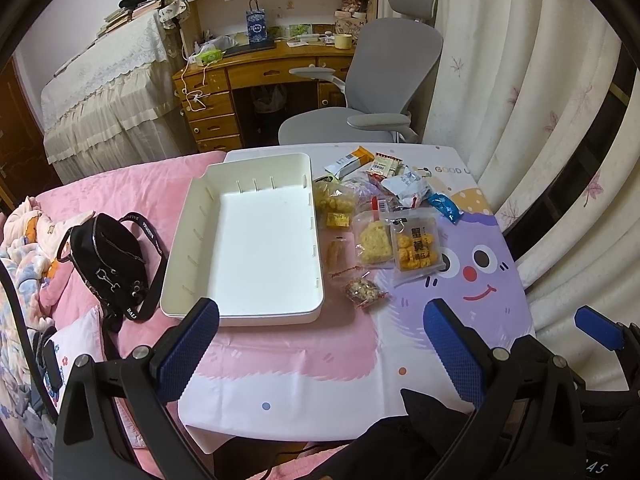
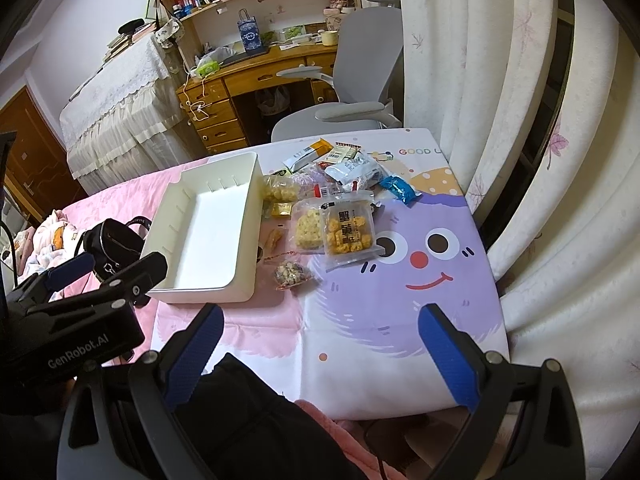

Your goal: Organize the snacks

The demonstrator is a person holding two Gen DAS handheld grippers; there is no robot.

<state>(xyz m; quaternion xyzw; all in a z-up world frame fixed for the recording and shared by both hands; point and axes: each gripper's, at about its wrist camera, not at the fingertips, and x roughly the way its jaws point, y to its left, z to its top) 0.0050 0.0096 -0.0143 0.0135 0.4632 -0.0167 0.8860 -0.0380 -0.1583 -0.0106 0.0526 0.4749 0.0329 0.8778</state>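
Note:
An empty white plastic bin (image 1: 256, 240) (image 2: 208, 240) sits on a cartoon-print table mat (image 1: 460, 300) (image 2: 400, 300). To its right lies a heap of snack packs: an orange cracker pack (image 1: 416, 250) (image 2: 349, 234), a yellow puffed-snack pack (image 1: 374, 242) (image 2: 308, 228), a small nut pack (image 1: 363, 292) (image 2: 291, 274), a blue pack (image 1: 443, 207) (image 2: 398, 189) and several others behind. My left gripper (image 1: 320, 354) is open and empty, near the bin's front edge. My right gripper (image 2: 320, 358) is open and empty, over the mat's front part.
A black handbag (image 1: 108, 264) (image 2: 116, 246) lies on the pink bedding left of the bin. A grey office chair (image 1: 372, 92) and a wooden desk (image 1: 248, 80) stand behind the table. Curtains (image 1: 520, 80) hang along the right.

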